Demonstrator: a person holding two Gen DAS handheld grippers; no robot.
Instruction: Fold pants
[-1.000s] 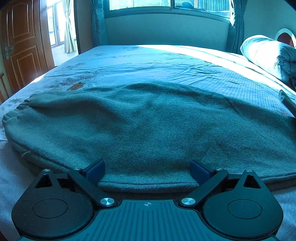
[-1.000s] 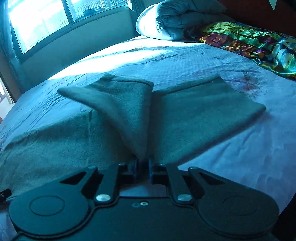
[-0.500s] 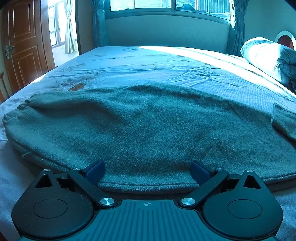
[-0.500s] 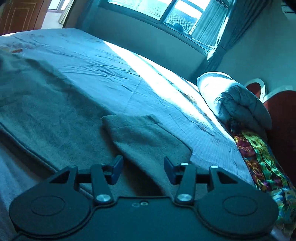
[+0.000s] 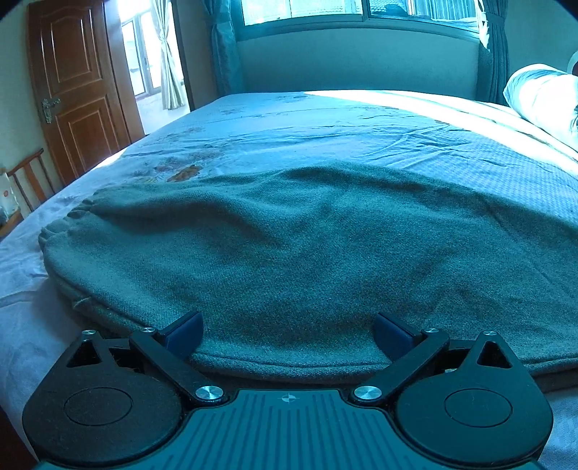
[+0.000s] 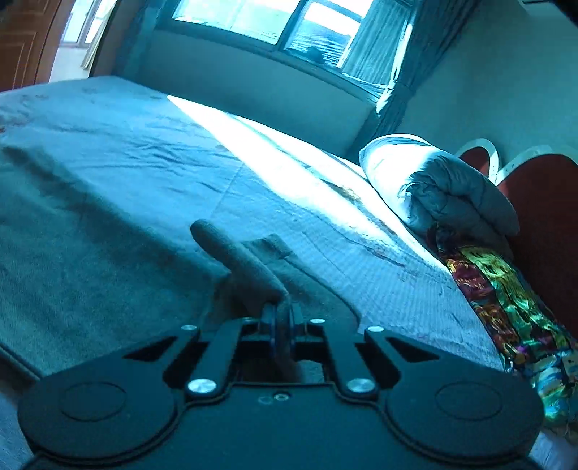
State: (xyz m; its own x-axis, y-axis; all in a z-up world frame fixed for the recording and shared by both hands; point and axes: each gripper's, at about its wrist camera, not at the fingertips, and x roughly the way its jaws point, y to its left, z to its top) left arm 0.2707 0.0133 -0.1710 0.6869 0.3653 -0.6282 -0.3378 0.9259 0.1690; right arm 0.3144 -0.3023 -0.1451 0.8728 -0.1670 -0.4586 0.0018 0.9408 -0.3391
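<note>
Right wrist: pants (image 6: pixel 253 267) pinched between right gripper (image 6: pixel 282 318) fingers.

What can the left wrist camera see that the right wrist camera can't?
Only the left wrist view shows the wooden door and the open left gripper at the pants' near edge. Only the right wrist view shows the colorful blanket and the right gripper shut on a fold of the pants. Both show the bed, window and pillow.

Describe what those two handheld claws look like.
Both are matte black plastic. Each has two round discs, angled link bars with silver screws, and dark blue fingertip pads. The left gripper has a ribbed body with a small crosshair mark. The right gripper looks alike.
</note>
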